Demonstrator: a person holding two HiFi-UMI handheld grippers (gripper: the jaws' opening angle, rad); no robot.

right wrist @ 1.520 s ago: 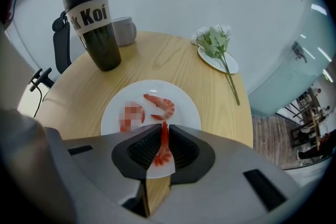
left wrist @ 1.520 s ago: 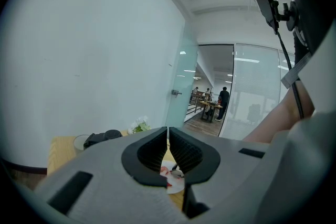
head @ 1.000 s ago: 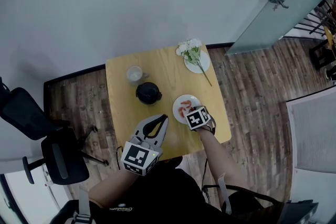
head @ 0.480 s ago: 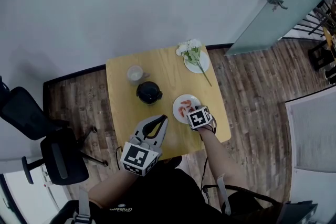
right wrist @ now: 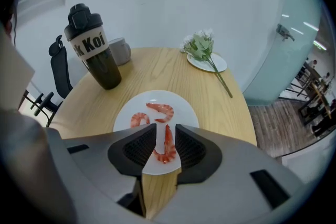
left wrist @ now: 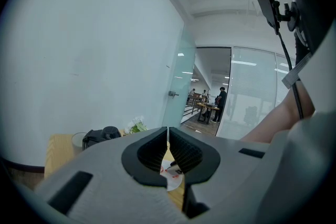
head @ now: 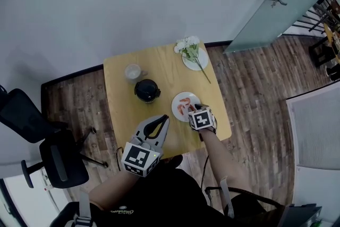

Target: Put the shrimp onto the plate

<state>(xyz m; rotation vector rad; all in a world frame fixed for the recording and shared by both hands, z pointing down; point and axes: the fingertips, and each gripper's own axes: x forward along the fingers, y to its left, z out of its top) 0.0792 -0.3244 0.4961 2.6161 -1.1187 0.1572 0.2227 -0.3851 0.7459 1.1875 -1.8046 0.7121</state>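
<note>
Shrimp (right wrist: 167,140) lies on the plate (right wrist: 185,113), directly between the opening jaws of the right gripper (right wrist: 165,127), its long axis in line with them. Two more lie just beyond. Left gripper (left wrist: 168,136), jaws together and empty, stands farther off.

Three shrimp (right wrist: 160,109) on plate (right wrist: 185,117) — bottle (right wrist: 94,55) behind

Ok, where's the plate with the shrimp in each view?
Head view: plate on the table's near right part.
Left gripper view: plate low centre, just a sliver.
Right gripper view: plate centre.
Shared landmark: dark bottle, left of it.
</note>
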